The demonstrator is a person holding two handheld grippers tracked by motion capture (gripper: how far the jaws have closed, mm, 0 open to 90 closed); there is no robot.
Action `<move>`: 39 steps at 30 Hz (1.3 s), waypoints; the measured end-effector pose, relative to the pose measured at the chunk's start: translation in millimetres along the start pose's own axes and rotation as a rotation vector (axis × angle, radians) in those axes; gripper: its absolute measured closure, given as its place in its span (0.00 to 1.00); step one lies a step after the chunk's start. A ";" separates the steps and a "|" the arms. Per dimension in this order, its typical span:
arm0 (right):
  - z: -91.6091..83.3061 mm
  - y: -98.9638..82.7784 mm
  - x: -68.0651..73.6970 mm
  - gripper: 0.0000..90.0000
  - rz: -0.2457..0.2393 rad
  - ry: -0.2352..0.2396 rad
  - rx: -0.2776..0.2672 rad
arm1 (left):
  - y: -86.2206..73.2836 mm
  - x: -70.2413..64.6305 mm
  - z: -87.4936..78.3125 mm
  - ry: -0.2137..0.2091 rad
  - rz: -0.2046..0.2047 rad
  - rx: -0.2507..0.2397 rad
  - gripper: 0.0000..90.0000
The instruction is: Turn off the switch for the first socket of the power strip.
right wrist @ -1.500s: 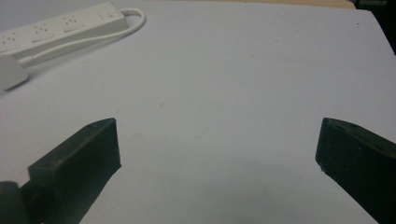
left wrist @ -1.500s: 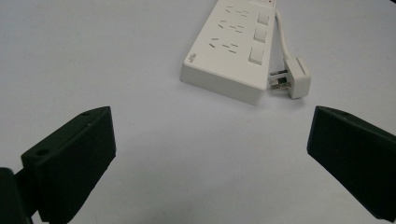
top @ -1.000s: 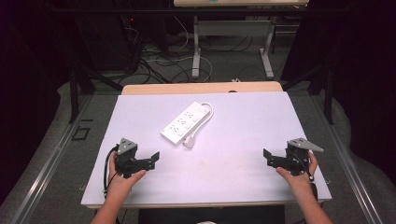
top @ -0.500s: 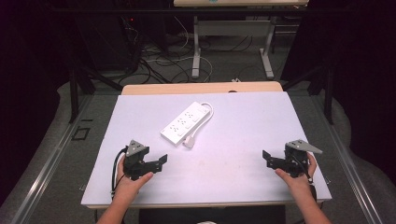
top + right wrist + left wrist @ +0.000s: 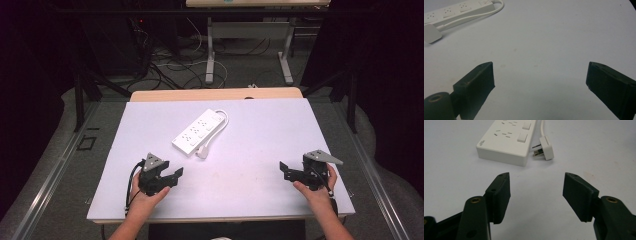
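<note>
A glossy white, slab-shaped power strip [image 5: 198,131] with its flat plug [image 5: 202,153] lies at one o'clock from the left gripper [image 5: 177,173], whose empty matte-black jaws, just closing, gape.

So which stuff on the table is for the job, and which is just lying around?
For the job:
- white power strip
- its plug on the cord
- left gripper, open
- right gripper, open

Just lying about:
- cables on the floor
- desk legs behind
</note>
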State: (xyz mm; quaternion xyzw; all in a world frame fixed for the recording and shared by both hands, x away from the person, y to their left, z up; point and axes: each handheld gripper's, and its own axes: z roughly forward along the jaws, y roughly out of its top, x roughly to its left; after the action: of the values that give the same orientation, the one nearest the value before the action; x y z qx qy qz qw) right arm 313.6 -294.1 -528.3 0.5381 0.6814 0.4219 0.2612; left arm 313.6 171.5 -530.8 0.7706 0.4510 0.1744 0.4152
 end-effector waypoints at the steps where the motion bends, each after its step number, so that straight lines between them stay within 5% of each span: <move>1: 0.2 -0.1 -0.2 0.09 -0.004 0.000 0.000 | -0.3 -0.6 1.0 -0.001 0.007 -0.001 0.46; 11: 0.7 -0.5 0.1 0.10 -0.001 0.002 0.001 | -1.2 -7.4 5.5 -0.005 0.045 0.015 0.51; 25: 2.0 -1.3 0.9 0.11 0.002 0.008 0.004 | -3.1 -22.7 12.6 -0.076 0.103 0.058 0.58; 32: 1.8 -1.1 1.1 0.11 0.002 0.009 0.001 | -3.7 -24.2 14.0 -0.071 0.104 0.075 0.64; 39: 1.4 -1.0 1.2 0.12 0.005 0.007 -0.001 | -1.0 -19.7 13.6 -0.055 0.063 0.081 0.73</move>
State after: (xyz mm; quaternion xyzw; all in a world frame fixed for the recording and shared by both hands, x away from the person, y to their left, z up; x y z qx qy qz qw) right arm 313.9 -292.6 -529.7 0.5381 0.6807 0.4250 0.2579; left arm 311.4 148.6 -537.6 0.8052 0.4216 0.1478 0.3900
